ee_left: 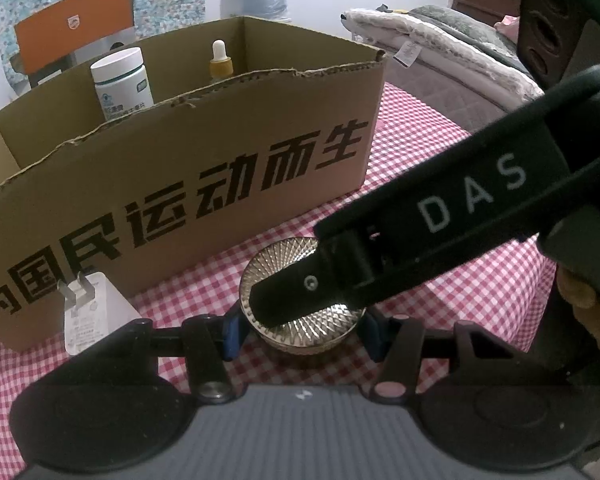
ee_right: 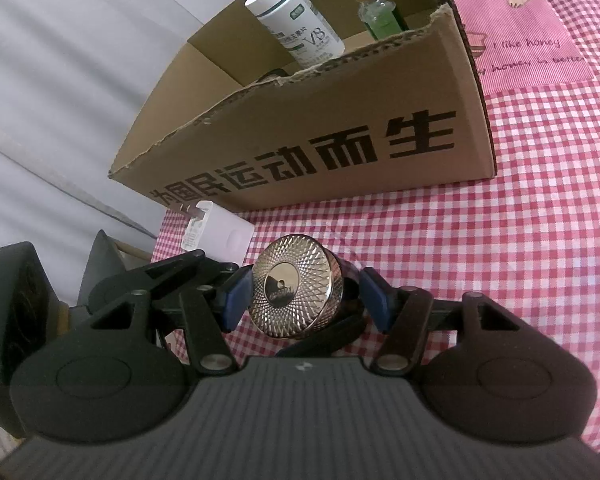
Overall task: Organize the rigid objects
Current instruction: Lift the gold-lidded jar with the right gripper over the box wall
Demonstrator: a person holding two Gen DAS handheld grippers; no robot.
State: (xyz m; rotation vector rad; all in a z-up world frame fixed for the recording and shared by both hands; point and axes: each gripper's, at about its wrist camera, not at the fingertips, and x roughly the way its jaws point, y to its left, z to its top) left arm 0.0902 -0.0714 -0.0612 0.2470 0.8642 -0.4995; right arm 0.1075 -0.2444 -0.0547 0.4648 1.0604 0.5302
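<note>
A round jar with a faceted gold lid [ee_left: 300, 308] [ee_right: 296, 296] sits on the pink checked cloth in front of the cardboard box [ee_left: 180, 184] [ee_right: 312, 136]. My left gripper [ee_left: 300, 330] has its blue pads on either side of the jar, touching or nearly touching it. My right gripper [ee_right: 306, 298] straddles the same jar, jaws wide, with a gap at the right pad. Its black body [ee_left: 440, 220] crosses over the lid in the left wrist view. A white charger plug [ee_left: 92, 312] [ee_right: 216, 236] lies by the box. Inside the box stand a white bottle [ee_left: 122, 82] [ee_right: 296, 24] and a dropper bottle [ee_left: 220, 62] [ee_right: 374, 8].
The cloth [ee_right: 540, 240] stretches to the right of the box, with a printed bear panel [ee_right: 516, 40] beyond. A folded blanket [ee_left: 440, 48] lies behind the table. A white wall or bedding is at the left in the right wrist view.
</note>
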